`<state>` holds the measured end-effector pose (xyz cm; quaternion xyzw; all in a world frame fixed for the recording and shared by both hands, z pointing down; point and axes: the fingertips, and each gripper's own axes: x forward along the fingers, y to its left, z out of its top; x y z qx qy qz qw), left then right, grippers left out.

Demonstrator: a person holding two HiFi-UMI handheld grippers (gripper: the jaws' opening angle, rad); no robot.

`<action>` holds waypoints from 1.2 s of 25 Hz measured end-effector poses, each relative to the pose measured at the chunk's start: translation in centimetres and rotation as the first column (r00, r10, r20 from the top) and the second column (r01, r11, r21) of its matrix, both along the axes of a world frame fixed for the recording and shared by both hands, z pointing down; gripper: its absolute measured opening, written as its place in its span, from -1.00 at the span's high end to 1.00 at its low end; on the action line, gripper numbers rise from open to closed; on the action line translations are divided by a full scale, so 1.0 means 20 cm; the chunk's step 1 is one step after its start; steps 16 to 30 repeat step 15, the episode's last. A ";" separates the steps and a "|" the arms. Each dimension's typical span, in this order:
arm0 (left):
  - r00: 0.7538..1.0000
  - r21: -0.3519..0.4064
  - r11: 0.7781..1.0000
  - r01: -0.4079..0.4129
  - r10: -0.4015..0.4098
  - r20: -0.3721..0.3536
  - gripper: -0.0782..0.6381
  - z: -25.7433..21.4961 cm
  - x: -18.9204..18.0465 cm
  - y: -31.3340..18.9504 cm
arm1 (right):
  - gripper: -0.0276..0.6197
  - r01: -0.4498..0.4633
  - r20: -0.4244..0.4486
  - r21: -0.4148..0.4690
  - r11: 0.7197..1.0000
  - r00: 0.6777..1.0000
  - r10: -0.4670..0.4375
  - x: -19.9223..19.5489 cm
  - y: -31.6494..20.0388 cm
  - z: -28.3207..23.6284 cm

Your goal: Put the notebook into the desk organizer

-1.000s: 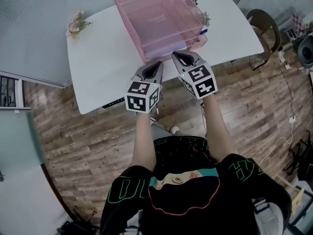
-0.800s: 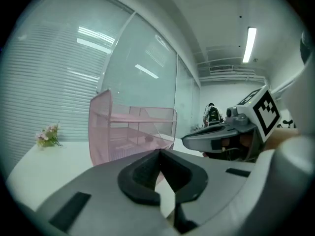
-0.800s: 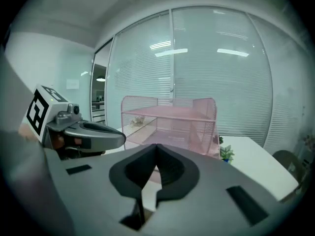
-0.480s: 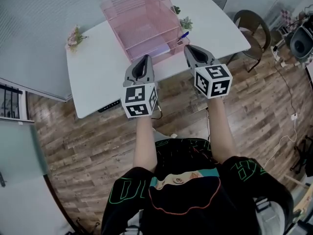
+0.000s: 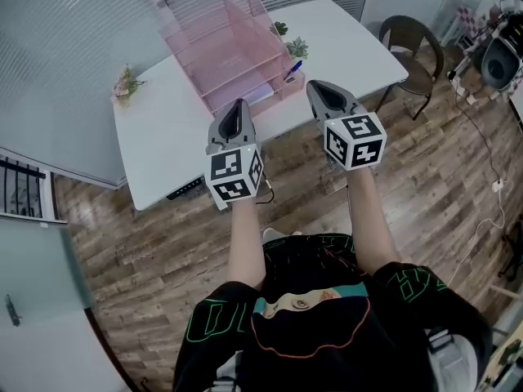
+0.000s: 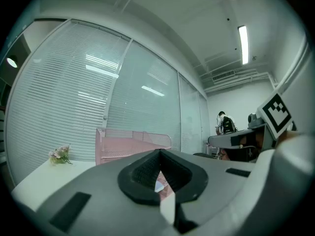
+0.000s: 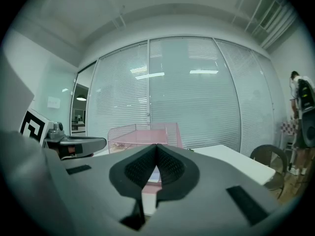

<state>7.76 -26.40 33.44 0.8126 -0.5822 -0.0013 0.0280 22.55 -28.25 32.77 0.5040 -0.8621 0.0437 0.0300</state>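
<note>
The desk organizer (image 5: 225, 55) is set on the table (image 5: 163, 145), toward the far edge. A notebook (image 5: 257, 95) is laid in the organizer's lowest tray. Flowers (image 5: 125, 82) are placed well to the organizer's left. Small plants (image 5: 290, 43) are set just behind its right side, and a pen (image 5: 292, 69) at its right front corner. A chair (image 5: 413, 43) is placed well to its right, beyond the table. The left gripper (image 5: 239, 104) and right gripper (image 5: 315, 88) are held before the organizer, apart.
</note>
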 end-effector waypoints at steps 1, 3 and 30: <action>1.000 -0.001 1.000 0.000 0.000 0.000 0.79 0.00 0.00 0.00 | 0.91 -0.001 0.000 0.002 1.000 1.000 0.001 0.00 0.00 0.00; 1.000 -0.005 1.000 0.001 -0.001 -0.003 0.79 0.01 0.00 0.00 | 0.91 -0.004 -0.001 0.005 1.000 1.000 0.004 0.01 0.01 0.00; 0.999 -0.012 1.000 0.008 -0.009 -0.032 0.79 0.03 -0.05 -0.01 | 0.91 -0.012 -0.030 0.022 1.000 0.999 0.012 -0.03 -0.01 0.00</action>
